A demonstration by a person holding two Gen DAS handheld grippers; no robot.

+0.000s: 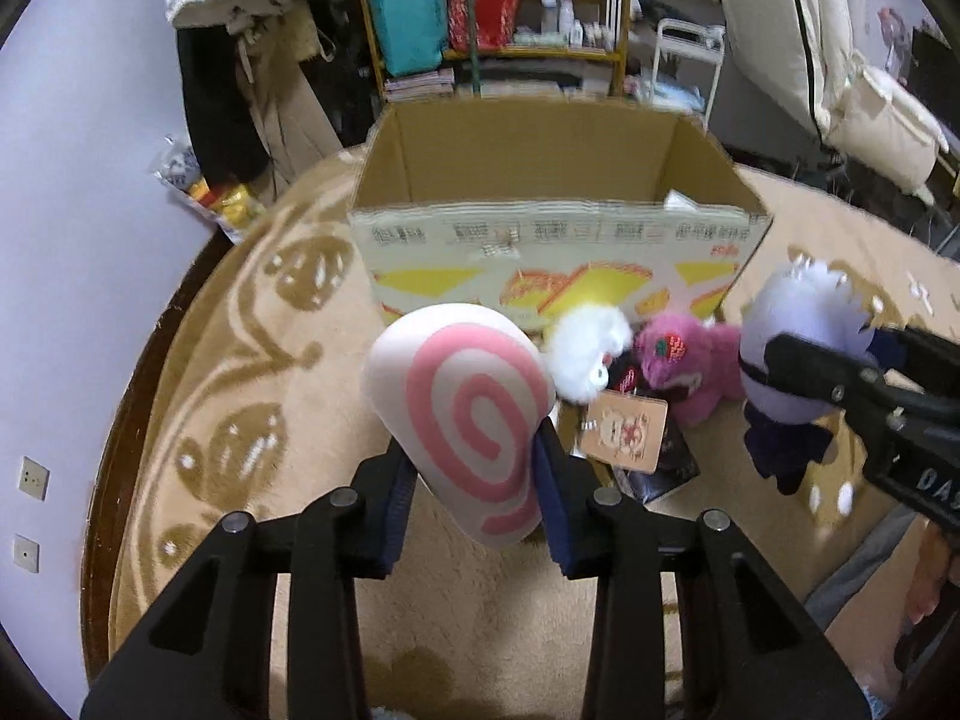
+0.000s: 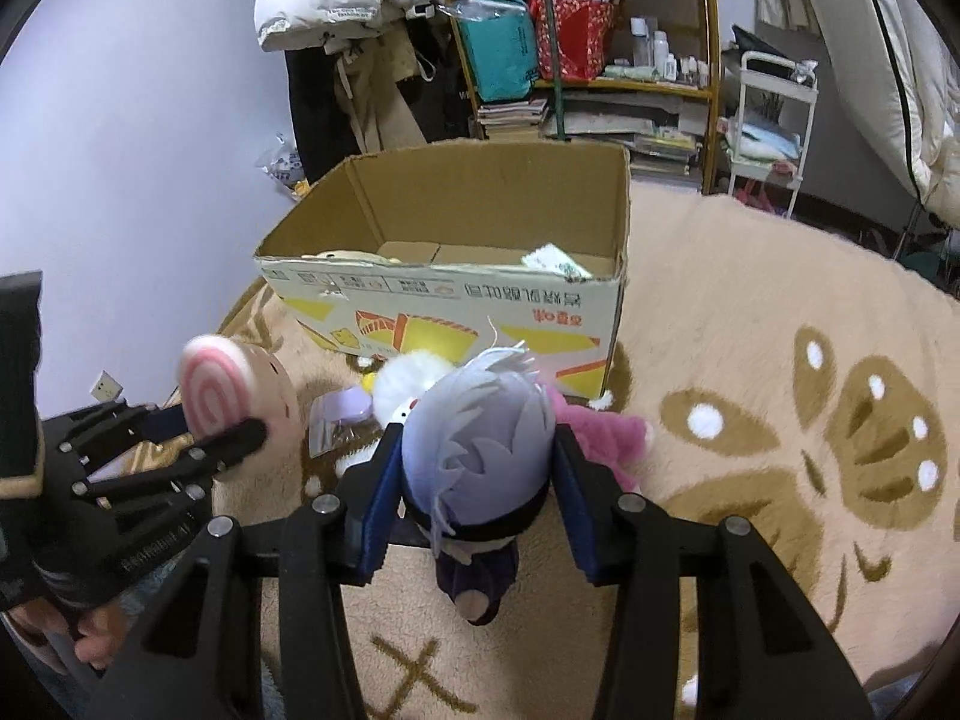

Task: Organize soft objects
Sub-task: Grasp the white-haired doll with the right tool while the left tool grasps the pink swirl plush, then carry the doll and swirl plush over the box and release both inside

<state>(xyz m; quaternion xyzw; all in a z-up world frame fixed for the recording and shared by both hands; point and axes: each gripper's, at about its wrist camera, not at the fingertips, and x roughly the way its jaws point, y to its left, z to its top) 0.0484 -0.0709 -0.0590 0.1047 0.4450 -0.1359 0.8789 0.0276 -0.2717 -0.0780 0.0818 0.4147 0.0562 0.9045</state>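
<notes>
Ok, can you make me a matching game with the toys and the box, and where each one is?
Things:
1. Swirl plush
2. Grey-haired doll
3. Pink plush
4. Box

Places:
A. lying on the rug before the box
B. gripped in the right gripper
C. standing open behind the toys
D. gripped in the left gripper

Pairs: 1-D, 2-B, 3-A, 4-C

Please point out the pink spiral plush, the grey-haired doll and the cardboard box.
pink spiral plush [image 1: 474,420]: left wrist view, on its spiral face.
grey-haired doll [image 2: 480,426]: right wrist view, on its hair.
cardboard box [image 2: 456,300]: right wrist view, on its printed front wall.
</notes>
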